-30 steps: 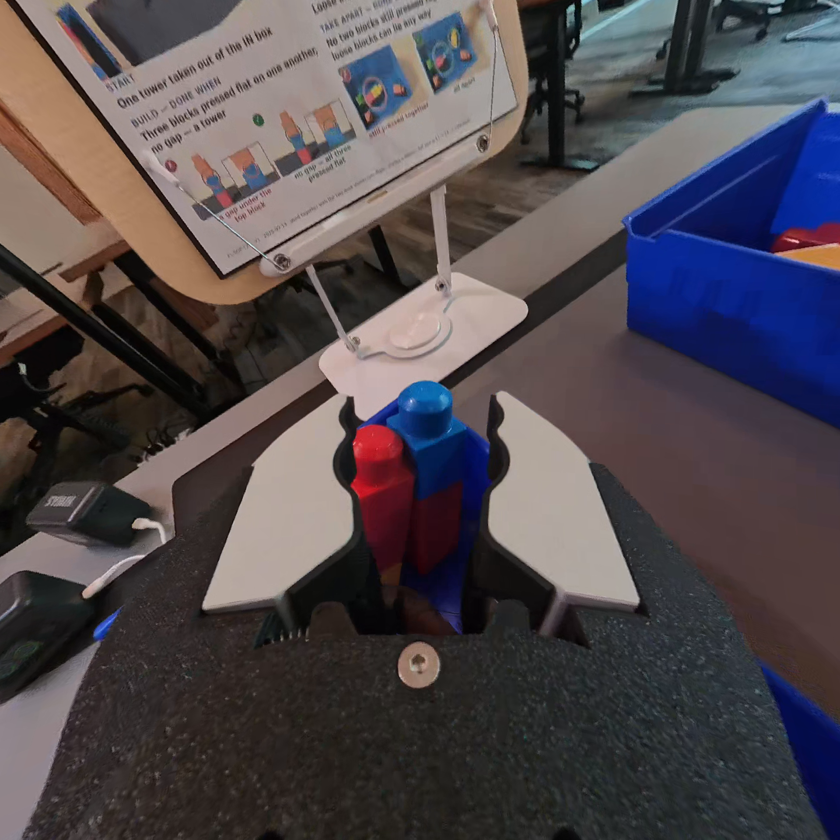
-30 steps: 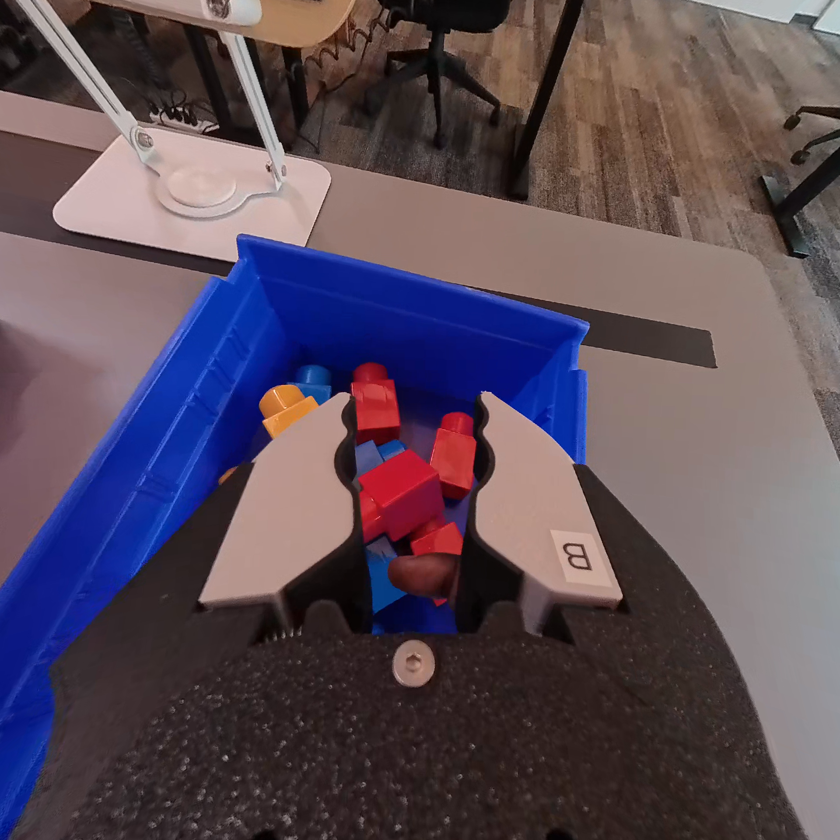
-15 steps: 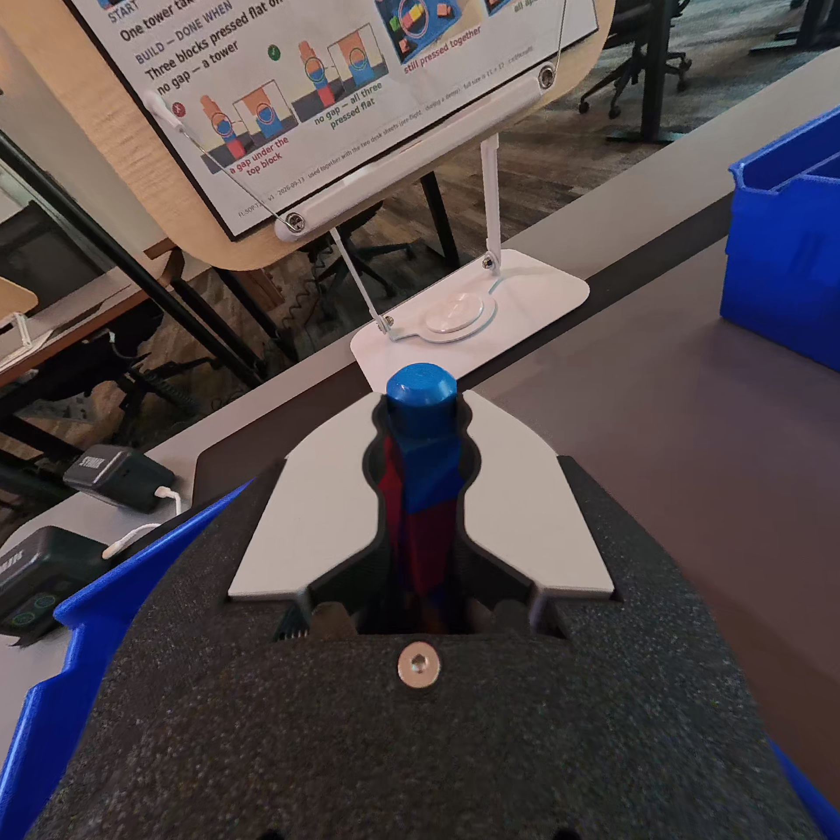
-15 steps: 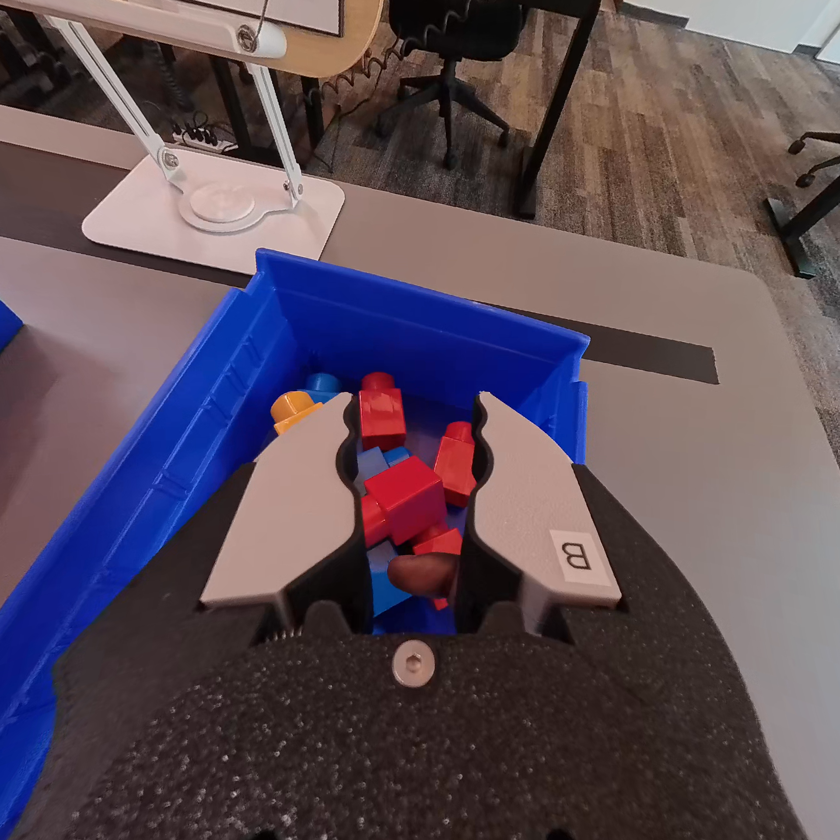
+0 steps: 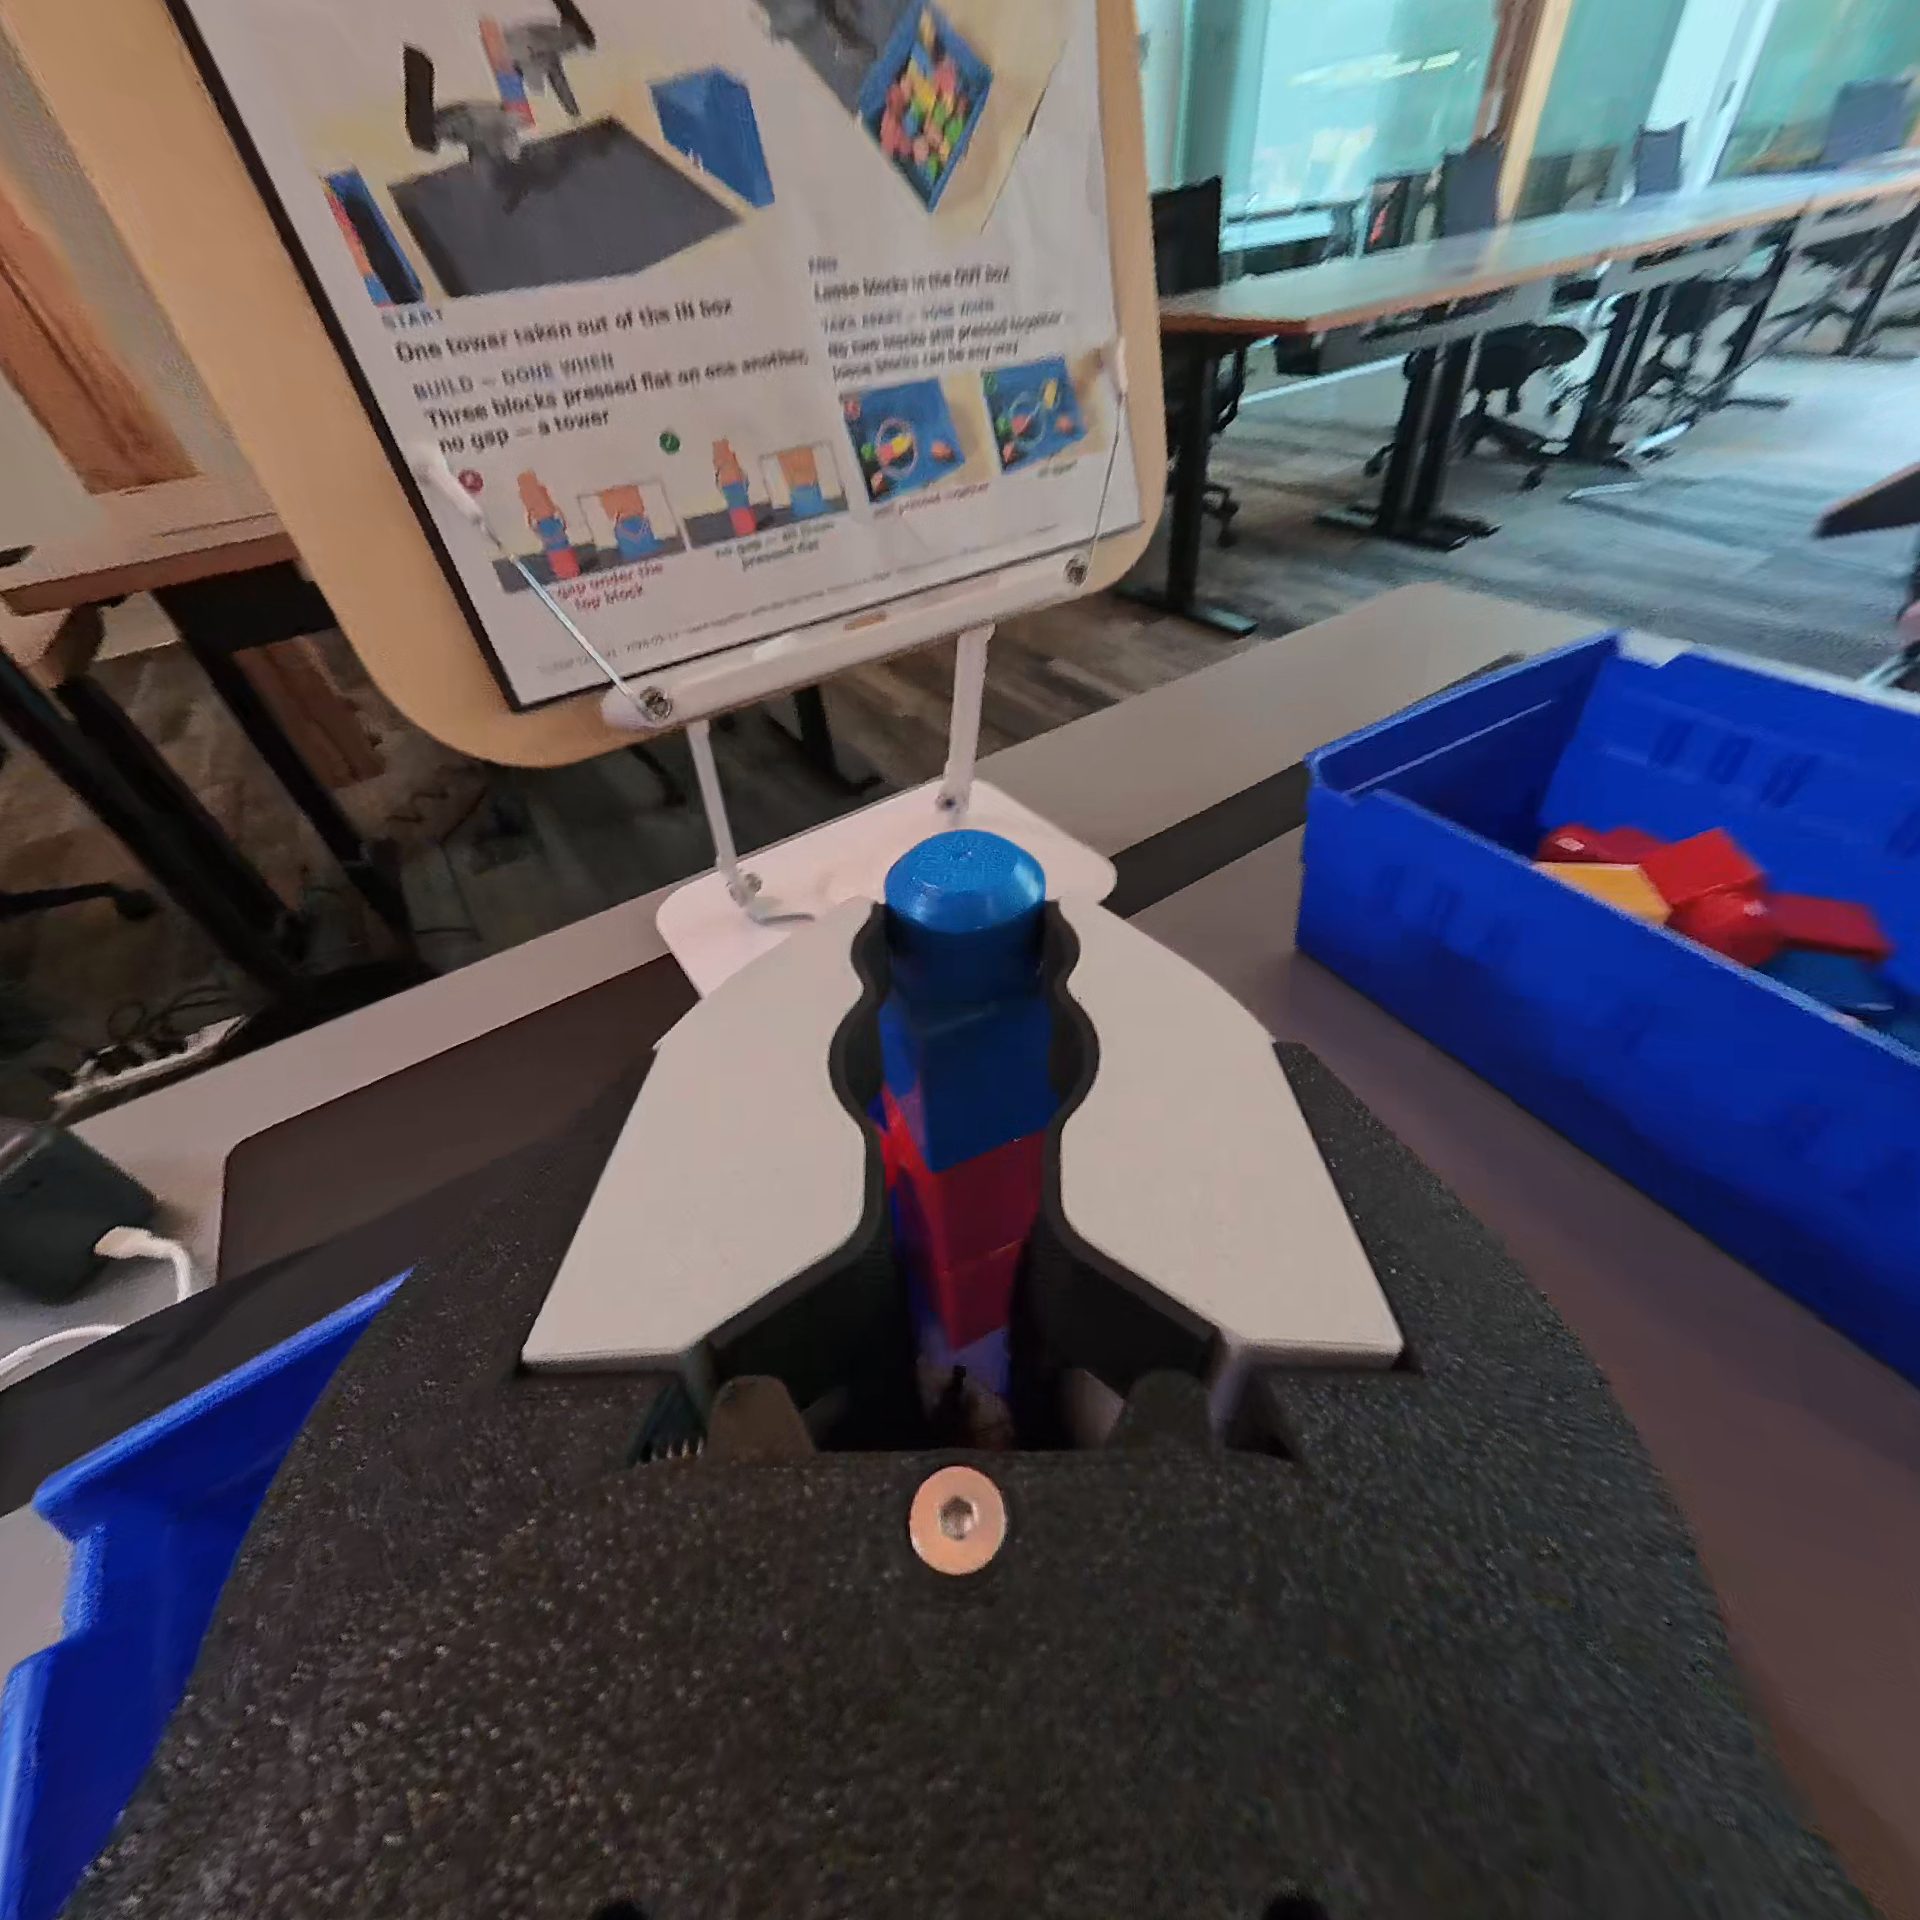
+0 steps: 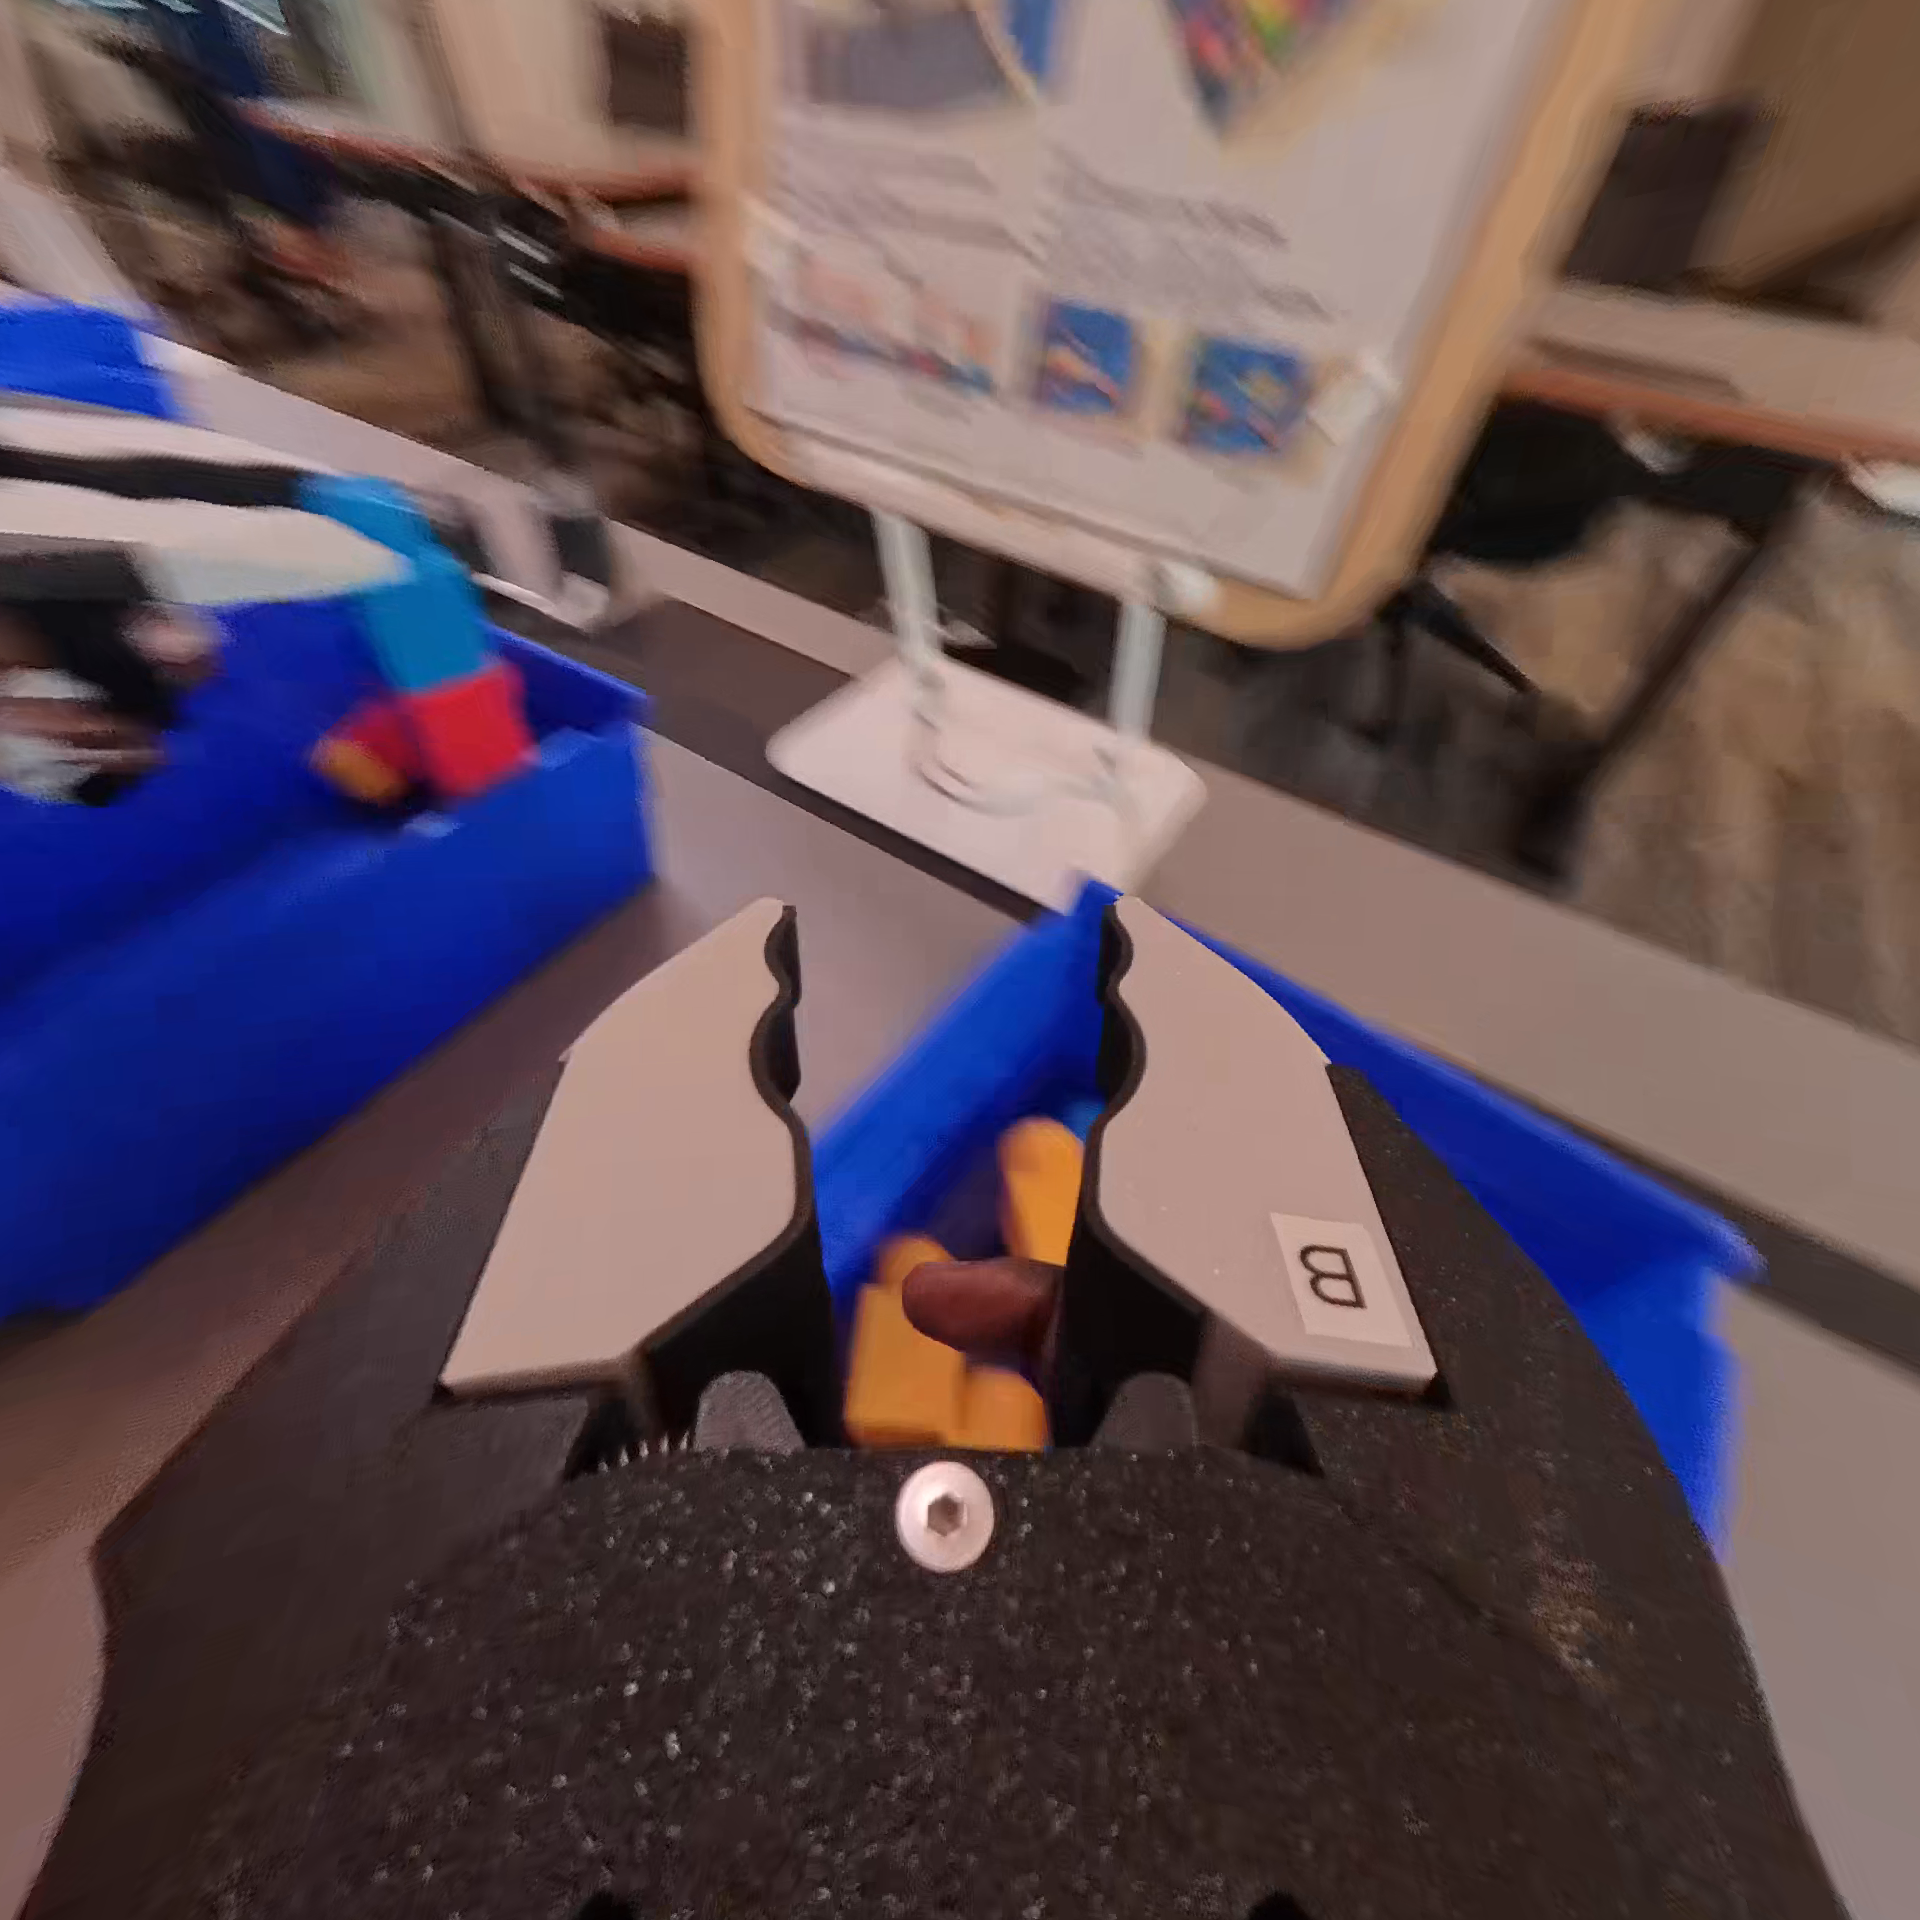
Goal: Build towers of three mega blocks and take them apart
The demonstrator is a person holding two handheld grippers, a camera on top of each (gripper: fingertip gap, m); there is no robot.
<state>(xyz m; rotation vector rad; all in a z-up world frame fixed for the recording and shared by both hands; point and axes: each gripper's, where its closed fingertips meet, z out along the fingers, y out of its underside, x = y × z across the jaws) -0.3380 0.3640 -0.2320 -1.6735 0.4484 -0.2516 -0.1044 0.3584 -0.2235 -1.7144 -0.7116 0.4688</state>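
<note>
Both grippers have swung up and away from their bins since a moment ago, the right one fast enough to smear its whole view. On the grey table [image 5: 1226, 748] the right-hand blue bin [image 5: 1558, 1018] holds loose red and yellow blocks, well right of the left gripper [image 5: 964, 1023], which is clamped on a tower [image 5: 961, 1101]: blue block on top, red beneath, its long axis pointing forward along the fingers. The right gripper [image 6: 948, 1023] stands parted and empty, the tower up to its left, so it looks the one to reach across. An instruction sheet [image 5: 727, 343] stands behind; a lettered sticker [image 6: 1335, 1273] marks the right finger.
</note>
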